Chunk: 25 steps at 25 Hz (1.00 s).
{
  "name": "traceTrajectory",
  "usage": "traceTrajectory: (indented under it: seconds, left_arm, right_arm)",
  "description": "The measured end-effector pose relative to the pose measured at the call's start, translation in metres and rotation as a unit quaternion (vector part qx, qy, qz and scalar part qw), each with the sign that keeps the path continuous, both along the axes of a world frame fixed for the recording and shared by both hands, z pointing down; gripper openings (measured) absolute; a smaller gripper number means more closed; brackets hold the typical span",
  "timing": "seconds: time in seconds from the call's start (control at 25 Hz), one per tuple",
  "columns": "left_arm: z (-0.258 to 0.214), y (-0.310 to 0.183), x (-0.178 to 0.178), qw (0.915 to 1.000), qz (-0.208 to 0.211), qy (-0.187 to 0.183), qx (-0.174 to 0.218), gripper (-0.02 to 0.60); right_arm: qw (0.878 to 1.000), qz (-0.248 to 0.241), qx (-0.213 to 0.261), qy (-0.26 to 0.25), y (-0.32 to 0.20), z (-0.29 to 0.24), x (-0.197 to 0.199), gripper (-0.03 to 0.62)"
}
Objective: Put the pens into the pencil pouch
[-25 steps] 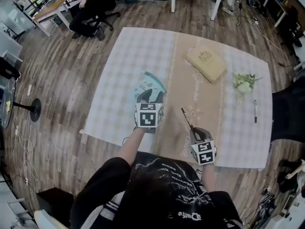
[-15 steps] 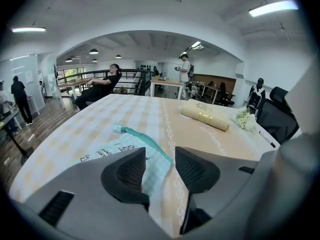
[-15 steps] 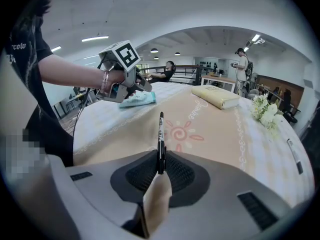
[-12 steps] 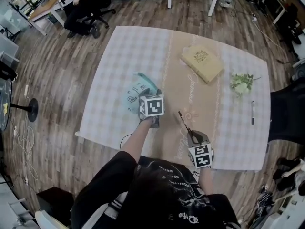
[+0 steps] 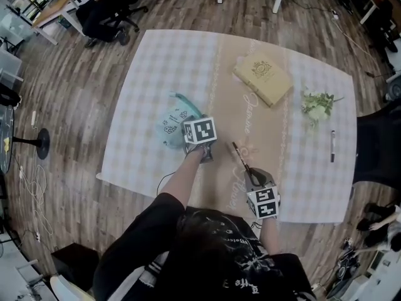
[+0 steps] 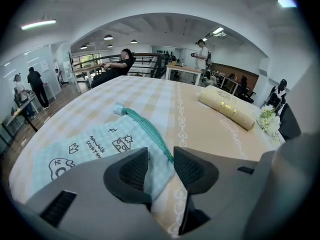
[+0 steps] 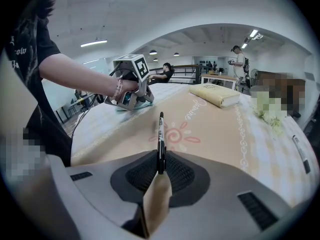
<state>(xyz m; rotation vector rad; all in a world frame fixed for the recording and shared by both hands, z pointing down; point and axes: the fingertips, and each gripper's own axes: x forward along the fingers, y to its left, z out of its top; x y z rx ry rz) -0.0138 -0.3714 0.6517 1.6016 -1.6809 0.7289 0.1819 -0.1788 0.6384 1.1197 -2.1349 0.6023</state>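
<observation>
Our left gripper (image 6: pixel 161 168) has its jaws spread, just closing a bit, with the pale green cloth pouch (image 6: pixel 85 149) edge between them. Our right gripper (image 7: pixel 161 171) has its jaws pinching a thin black pen (image 7: pixel 161 134).

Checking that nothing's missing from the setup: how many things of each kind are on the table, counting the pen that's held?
Pens: 2, one held, one lying loose
Pouch: 1
Book: 1
Flower sprig: 1
Total: 5
</observation>
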Motion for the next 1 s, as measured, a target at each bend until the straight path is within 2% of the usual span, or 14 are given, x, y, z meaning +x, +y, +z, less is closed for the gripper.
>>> traceTrajectory:
  seconds: [0.16, 0.28, 0.36, 0.56, 0.68, 1.0]
  left_arm:
    - [0.0, 0.0, 0.001, 0.9996, -0.017, 0.021, -0.001, 0.141]
    - [-0.003, 0.001, 0.002, 0.9995, -0.018, 0.024, 0.007, 0.069]
    - [-0.008, 0.001, 0.002, 0.9991, -0.019, 0.032, 0.018, 0.042]
    - [-0.021, 0.008, 0.003, 0.9979, -0.007, 0.051, 0.038, 0.035]
    - [-0.033, 0.017, 0.015, 0.9951, 0.02, 0.079, 0.056, 0.032]
    - [-0.069, 0.05, 0.014, 0.9835, 0.091, 0.113, 0.107, 0.032]
  right_arm:
    - [1.0, -0.002, 0.003, -0.001, -0.004, 0.001, 0.001, 0.064]
    - [1.0, -0.008, 0.008, -0.002, -0.008, -0.001, -0.001, 0.064]
    - [1.0, -0.012, 0.009, -0.003, -0.009, -0.001, -0.002, 0.064]
    - [1.0, -0.018, 0.013, -0.003, -0.01, -0.002, -0.003, 0.064]
    - [1.0, -0.022, 0.015, 0.0, -0.01, -0.003, -0.001, 0.064]
    - [0.999, -0.023, 0.035, 0.002, -0.013, -0.015, -0.008, 0.064]
